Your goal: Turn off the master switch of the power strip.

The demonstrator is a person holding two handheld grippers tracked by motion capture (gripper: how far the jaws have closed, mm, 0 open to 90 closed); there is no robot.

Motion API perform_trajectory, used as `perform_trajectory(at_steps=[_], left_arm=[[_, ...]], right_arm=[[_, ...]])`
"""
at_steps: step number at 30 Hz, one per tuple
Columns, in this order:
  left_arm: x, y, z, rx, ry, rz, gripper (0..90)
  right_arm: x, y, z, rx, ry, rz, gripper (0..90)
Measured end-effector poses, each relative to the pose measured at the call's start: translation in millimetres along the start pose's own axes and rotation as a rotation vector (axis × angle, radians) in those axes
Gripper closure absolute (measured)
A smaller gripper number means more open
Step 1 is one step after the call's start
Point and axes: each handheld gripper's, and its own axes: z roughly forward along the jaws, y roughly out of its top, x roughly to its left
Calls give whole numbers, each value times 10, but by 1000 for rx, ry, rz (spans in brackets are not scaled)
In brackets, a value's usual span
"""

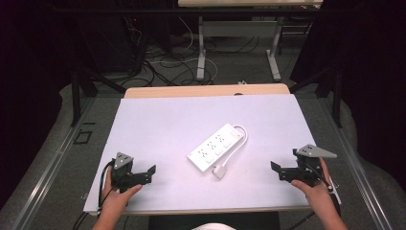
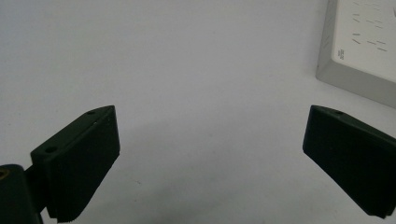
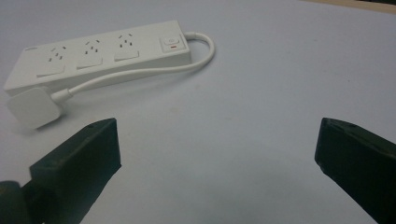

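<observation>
white table (image 1: 158, 120), floor cables (image 1: 167, 64), second table (image 1: 239, 28)

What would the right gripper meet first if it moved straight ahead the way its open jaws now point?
Probably the white plug of the power strip: it lies nearest ahead of the right gripper, slightly off to one side, with bare table between. Depth is uncertain.

White power strip (image 1: 214, 145), lying flat mid-table, cord (image 1: 238, 142) looped, plug (image 1: 219, 171) loose

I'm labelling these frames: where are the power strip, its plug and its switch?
power strip (image 1: 214, 146): high view, middle of its white body.
plug (image 3: 29, 108): right gripper view, flat white face.
switch (image 3: 171, 44): right gripper view, the button's top.
</observation>
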Motion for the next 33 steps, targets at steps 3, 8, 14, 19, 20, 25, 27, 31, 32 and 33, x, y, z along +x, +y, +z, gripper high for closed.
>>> perform_trajectory(at_steps=[3,8,14,19,20,25,27,31,32,33], left_arm=[[-1,0,-1,-2,1,-1,38],[0,0,0,-2,2,-3,38],[2,-1,1,-3,1,-3,38],[4,-1,1,-3,1,-2,39],[4,0,0,-3,0,-2,38],[7,0,-2,-5,2,-1,38],[8,0,-5,-6,2,-1,38],[14,3,-13,-1,0,-3,38],[15,3,-14,-1,0,-3,38],[15,3,-14,-1,0,-4,38]], right_arm=[[-60,-61,-31,0,-14,18,2],[-134,-176,-39,-10,-46,41,3],[-223,-269,-19,1,-65,73,4],[-299,-346,4,-10,-85,92,7],[-312,-361,0,-4,-94,100,7],[-386,-437,-7,-13,-115,122,13],[-413,-464,-15,-10,-120,127,16],[-431,-498,-26,-16,-135,159,22],[-447,-503,-38,-8,-130,150,22],[-447,-504,-51,5,-138,153,23]])
